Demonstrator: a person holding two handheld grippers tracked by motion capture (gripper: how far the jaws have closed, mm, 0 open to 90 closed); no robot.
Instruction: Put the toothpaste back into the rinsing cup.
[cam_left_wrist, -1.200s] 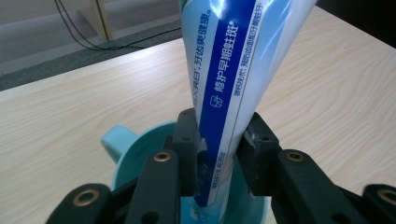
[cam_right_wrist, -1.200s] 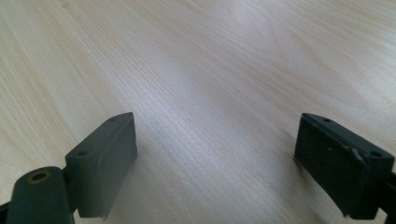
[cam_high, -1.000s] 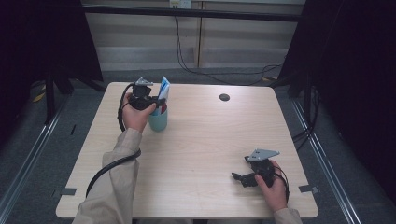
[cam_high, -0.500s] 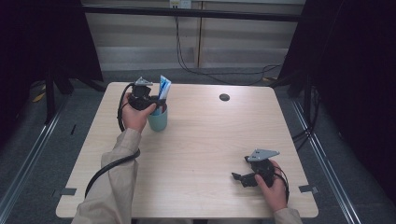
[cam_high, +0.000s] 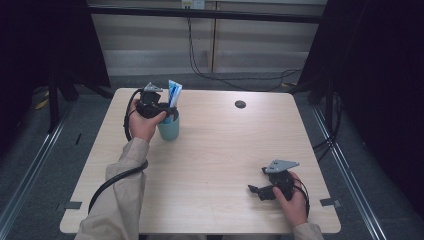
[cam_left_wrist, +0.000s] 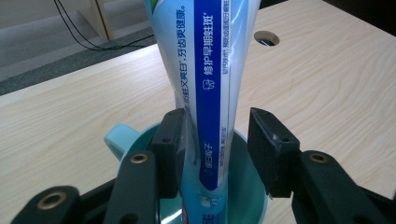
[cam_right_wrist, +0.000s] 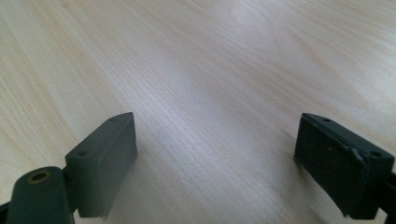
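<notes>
A blue and white toothpaste tube stands in a teal cup. The cup sits on the light wood tabletop, near the far left corner. It has a small handle that shows at its left in the left gripper view. The tube sticks up out of the cup and leans a little. Its flat end is at the top.

The left gripper is right at the cup, over its rim. A hand holds it, just beside the cup. The tube is between the two black jaws. The jaws have just been opening. One jaw is right up against the tube on the left in the left gripper view; I cannot tell if it touches. The other jaw stands apart from the tube, with a gap that shows the inside of the cup. So the jaws are spread a little and do not pinch the tube.

The right gripper is well apart from the cup, near the front right corner of the tabletop. A hand holds it low over the wood. In the right gripper view its jaws are spread wide, with bare wood between them.

A small dark round hole is in the tabletop, to the right of the cup, near the far edge.
</notes>
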